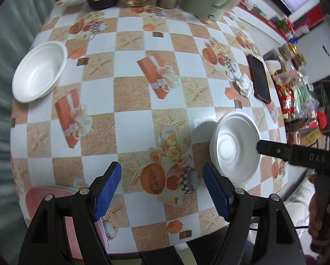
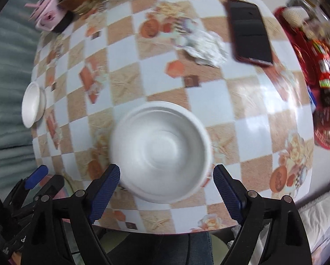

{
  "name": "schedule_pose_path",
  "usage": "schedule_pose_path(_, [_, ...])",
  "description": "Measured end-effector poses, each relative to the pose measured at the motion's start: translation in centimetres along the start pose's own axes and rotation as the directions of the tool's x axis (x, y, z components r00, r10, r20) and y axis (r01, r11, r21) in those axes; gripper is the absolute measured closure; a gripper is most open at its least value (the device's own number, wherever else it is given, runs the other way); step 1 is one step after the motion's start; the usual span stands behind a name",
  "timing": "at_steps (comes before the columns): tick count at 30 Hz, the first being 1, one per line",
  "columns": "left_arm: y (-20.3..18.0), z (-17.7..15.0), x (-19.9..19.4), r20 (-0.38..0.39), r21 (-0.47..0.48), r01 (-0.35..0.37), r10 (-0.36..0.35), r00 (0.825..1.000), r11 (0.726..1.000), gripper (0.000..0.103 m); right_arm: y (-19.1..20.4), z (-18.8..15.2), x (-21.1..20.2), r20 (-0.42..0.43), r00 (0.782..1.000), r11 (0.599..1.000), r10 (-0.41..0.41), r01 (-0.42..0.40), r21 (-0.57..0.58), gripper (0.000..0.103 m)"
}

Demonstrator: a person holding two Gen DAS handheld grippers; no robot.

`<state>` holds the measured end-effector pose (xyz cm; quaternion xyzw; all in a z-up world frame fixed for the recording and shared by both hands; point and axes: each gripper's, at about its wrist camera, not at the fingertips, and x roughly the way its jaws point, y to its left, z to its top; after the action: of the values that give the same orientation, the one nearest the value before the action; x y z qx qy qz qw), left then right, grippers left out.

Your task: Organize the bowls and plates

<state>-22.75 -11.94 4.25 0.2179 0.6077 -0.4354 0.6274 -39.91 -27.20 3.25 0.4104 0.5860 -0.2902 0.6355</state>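
**Both grippers spread above the checkered bench, nothing held**

From my left wrist view, the left gripper (image 1: 161, 190) has its blue fingers (image 1: 106, 191) released, with only the printed cloth of the bench (image 1: 143, 92) between them. A pink plate (image 1: 36, 201) sits at the near left corner, partly hidden behind the left finger. One white bowl (image 1: 40, 71) stands upright near the far left edge. A second white bowl (image 2: 161, 152) lies on the bench near its front edge, just ahead of the right gripper (image 2: 167, 193), whose fingers (image 2: 104, 192) are spread apart and gripping nothing (the bowl's near rim sits between the tips, though I cannot tell if either pad touches it). A dark phone (image 1: 259, 79) lies near the right edge, beside a crumpled tissue (image 1: 244, 85).
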Motion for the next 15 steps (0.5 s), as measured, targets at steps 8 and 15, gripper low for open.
schedule_pose_path(8, [5.1,2.5,-3.3,0.065,-0.112,-0.046,0.054,0.996,0.993,0.024,8.6,2.2,0.5,-0.015,1.000,0.983,0.011,-0.013,-0.184,0.016])
schedule_pose_path(15, [11.7,4.6,-4.6,0.090,-0.234,-0.177,0.202,0.975,0.956,0.024,14.5,4.2,1.7,-0.029,1.000,0.952,-0.007,-0.002,-0.306,0.016])
